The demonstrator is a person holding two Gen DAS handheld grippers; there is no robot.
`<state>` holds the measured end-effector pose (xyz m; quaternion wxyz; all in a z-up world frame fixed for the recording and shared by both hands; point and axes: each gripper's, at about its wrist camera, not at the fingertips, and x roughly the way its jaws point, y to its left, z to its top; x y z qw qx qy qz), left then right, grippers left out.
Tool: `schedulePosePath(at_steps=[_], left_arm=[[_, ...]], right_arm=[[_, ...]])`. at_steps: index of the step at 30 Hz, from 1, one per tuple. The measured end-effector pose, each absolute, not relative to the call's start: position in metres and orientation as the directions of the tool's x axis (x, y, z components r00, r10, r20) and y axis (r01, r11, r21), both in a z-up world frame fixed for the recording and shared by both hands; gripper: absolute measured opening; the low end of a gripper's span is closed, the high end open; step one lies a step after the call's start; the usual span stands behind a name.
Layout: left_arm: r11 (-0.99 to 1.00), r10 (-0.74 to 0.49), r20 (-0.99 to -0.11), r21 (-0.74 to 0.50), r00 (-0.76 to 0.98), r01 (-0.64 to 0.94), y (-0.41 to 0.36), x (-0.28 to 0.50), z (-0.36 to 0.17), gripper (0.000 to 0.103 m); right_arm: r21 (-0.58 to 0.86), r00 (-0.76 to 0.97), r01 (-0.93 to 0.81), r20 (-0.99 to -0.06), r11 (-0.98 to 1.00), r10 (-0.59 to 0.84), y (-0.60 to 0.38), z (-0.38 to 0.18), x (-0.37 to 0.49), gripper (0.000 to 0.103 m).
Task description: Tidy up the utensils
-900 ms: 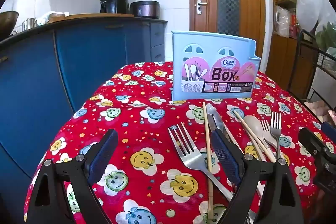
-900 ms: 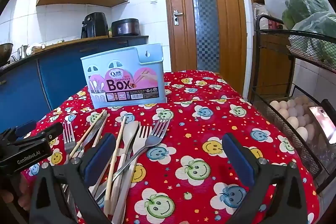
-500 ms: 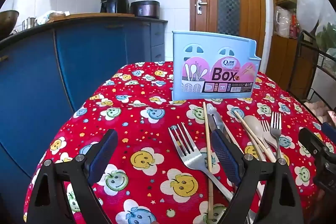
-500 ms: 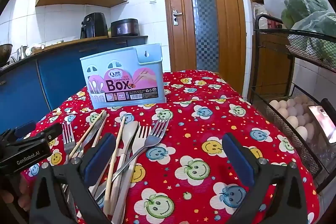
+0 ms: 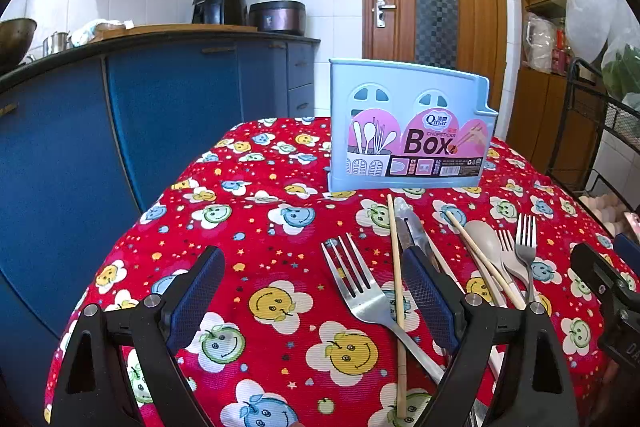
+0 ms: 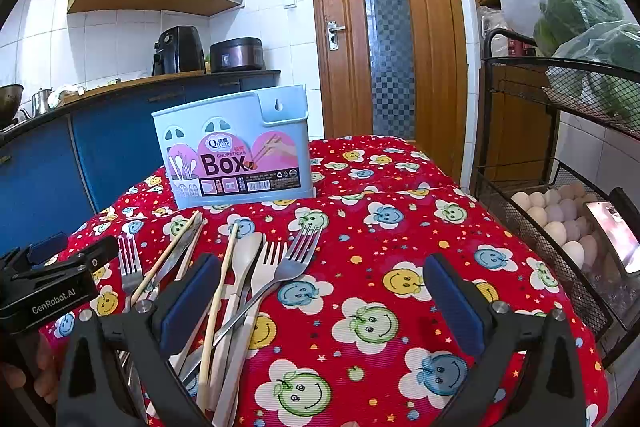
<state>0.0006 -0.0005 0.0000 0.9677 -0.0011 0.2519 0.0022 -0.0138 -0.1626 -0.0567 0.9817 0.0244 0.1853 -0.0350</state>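
Red smiley-print tablecloth [image 5: 280, 227] under your work. Your left gripper [image 5: 316, 291] spread wide, holding nothing, above cloth beside steel fork [image 5: 360, 291]. Your right gripper [image 6: 320, 299] also spread, empty, left finger over utensil pile [image 6: 240, 279]: forks, chopsticks, pale spoon lying loose. Blue chopstick box [image 6: 236, 151] upright behind pile, near it.

Right gripper [image 6: 320, 301] hovering wide open over tablecloth [image 6: 400, 227]; utensils [image 6: 248, 275] lying before chopsticks box [image 6: 236, 151].
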Motion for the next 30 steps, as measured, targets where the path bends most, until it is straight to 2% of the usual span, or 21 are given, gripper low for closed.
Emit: schedulePosePath(at_steps=[30], left_arm=[[1.000, -0.001, -0.489, -0.004, 0.872, -0.001, 0.0025, 0.0033, -0.0027, 0.090]], right_arm=[[0.031, 0.929, 0.079, -0.365, 0.996, -0.063, -0.1621, -0.0556, -0.0142, 0.103]])
